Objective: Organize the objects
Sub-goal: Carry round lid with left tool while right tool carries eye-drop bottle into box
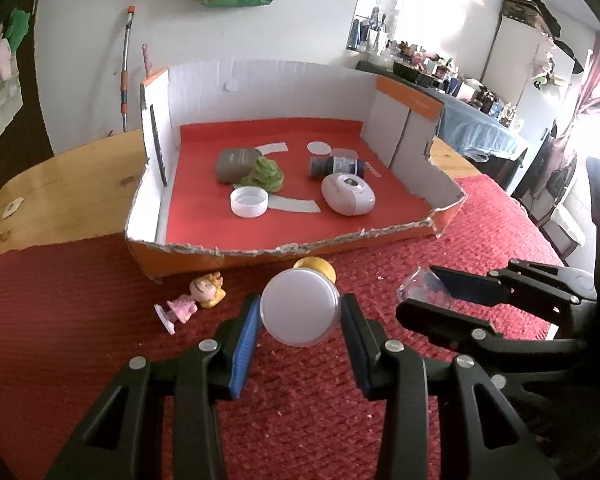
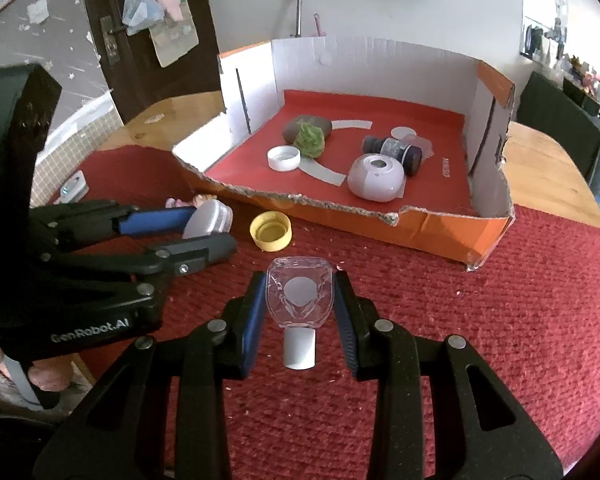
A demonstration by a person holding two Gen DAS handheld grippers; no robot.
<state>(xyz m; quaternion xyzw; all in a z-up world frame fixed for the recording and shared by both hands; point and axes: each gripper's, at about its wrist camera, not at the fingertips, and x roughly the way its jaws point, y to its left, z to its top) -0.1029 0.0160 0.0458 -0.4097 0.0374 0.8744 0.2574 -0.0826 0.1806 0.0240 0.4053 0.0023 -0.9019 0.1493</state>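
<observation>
Objects for sorting: two held, the rest split between red cloth and box. Left gripper (image 1: 300,312) clamped on a round white jar (image 1: 299,307), flat face toward the lens, pads on opposite sides of its rim. Right gripper (image 2: 300,300) closed on a clear glass bottle (image 2: 300,294), white neck pointing back toward the wrist. Both held above the red cloth (image 1: 80,280), neither yet over the cardboard box (image 1: 380,236) at twelve o'clock.

Beyond the left pads, yellow cap (image 2: 271,233) just past the jar at twelve; doll figure (image 1: 192,300) lying at ten. Inside the box: white lid (image 1: 249,201), green lump (image 1: 264,174), grey pouch (image 1: 236,164), white oval device (image 1: 348,194), dark bottle (image 1: 336,166).

Best carried clear over the torn front edge, lowered onto bare red floor at the near right, set down separately, released only once resting.
</observation>
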